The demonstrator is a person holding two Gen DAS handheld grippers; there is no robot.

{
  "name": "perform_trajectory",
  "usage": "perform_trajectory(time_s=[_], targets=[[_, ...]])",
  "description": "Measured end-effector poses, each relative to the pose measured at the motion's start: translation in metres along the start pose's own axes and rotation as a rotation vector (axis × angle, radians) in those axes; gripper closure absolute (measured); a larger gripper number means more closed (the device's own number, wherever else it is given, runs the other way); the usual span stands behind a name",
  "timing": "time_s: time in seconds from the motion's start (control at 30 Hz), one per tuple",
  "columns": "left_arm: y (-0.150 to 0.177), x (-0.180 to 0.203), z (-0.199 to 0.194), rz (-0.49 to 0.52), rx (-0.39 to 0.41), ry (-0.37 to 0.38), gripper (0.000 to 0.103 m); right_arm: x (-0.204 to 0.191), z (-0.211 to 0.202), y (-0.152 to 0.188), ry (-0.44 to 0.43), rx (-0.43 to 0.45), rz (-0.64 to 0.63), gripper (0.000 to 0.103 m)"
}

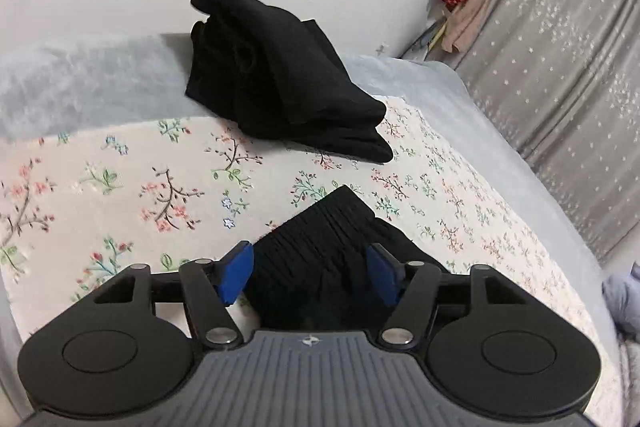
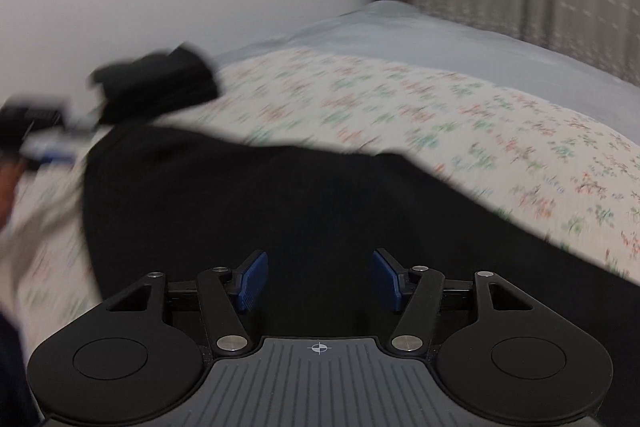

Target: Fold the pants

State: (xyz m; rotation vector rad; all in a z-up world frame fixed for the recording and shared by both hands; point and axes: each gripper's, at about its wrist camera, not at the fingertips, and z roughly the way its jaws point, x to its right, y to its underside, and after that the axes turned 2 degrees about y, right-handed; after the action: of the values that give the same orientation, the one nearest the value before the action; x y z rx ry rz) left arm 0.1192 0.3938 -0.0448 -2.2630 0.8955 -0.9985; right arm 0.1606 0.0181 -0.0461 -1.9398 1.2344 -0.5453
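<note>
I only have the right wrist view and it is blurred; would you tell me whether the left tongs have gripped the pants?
Observer: No, the left tongs are open; the ribbed waistband lies unclamped in the gap.
Operator: And the dark lump near the wall?
Observer: That is a folded black garment pile, resting partly on the floral cover and partly on the grey blanket.

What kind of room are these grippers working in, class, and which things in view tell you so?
Most likely a bedroom. The black pants lie on a bed with a floral-print cover over a pale blue sheet; a grey star-patterned curtain hangs alongside, with clothes hung by the white wall.
</note>
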Motion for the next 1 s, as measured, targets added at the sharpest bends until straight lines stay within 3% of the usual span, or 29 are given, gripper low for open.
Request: perform_trajectory(time_s=[0.1,0.23,0.37,0.4,0.43,0.5,0.53,0.57,0.63,0.73,0.83,0.9,1.0], targets=[[0.005,-0.002,0.013,0.011,-0.077,-0.003,0.027,-0.023,-0.010,0.023,-0.003,-0.024,-0.080,0.045],[0.011,-0.011,0.033,-0.053,-0.203,0.025,0.019,-0.039,-0.020,0.040,-0.051,-0.029,-0.101,0.045],[0.014,-0.014,0.038,-0.089,-0.202,0.007,0.020,-0.053,-0.032,0.049,-0.117,-0.006,-0.108,0.046],[0.014,-0.012,0.038,-0.089,-0.196,0.010,0.030,-0.060,-0.030,0.053,-0.118,-0.018,-0.134,0.049],[0.014,-0.011,0.039,-0.088,-0.197,0.012,0.049,-0.068,-0.027,0.057,-0.106,-0.033,-0.169,0.054],[0.016,-0.011,0.041,-0.087,-0.194,-0.013,0.066,-0.082,-0.020,0.069,-0.050,-0.063,-0.247,0.065],[0.017,-0.012,0.042,-0.087,-0.193,-0.005,0.083,-0.086,-0.016,0.073,-0.018,-0.066,-0.276,0.074],[0.017,-0.011,0.043,-0.091,-0.195,0.012,0.087,-0.088,-0.012,0.076,0.021,-0.058,-0.296,0.081],[0.017,-0.010,0.038,-0.088,-0.170,0.016,0.093,-0.088,-0.007,0.077,0.086,-0.049,-0.300,0.103],[0.011,-0.015,0.014,-0.145,-0.096,0.094,0.095,-0.091,-0.020,0.071,0.139,0.017,-0.288,0.103],[0.010,-0.011,-0.016,-0.064,0.026,0.120,0.095,-0.096,-0.049,0.063,0.141,0.095,-0.266,0.103],[0.021,-0.013,-0.021,-0.022,0.002,0.052,0.095,-0.097,-0.048,0.065,0.116,0.057,-0.234,0.103],[0.038,-0.023,-0.010,-0.007,-0.104,-0.046,0.094,-0.097,-0.024,0.086,0.111,-0.053,-0.234,0.103]])
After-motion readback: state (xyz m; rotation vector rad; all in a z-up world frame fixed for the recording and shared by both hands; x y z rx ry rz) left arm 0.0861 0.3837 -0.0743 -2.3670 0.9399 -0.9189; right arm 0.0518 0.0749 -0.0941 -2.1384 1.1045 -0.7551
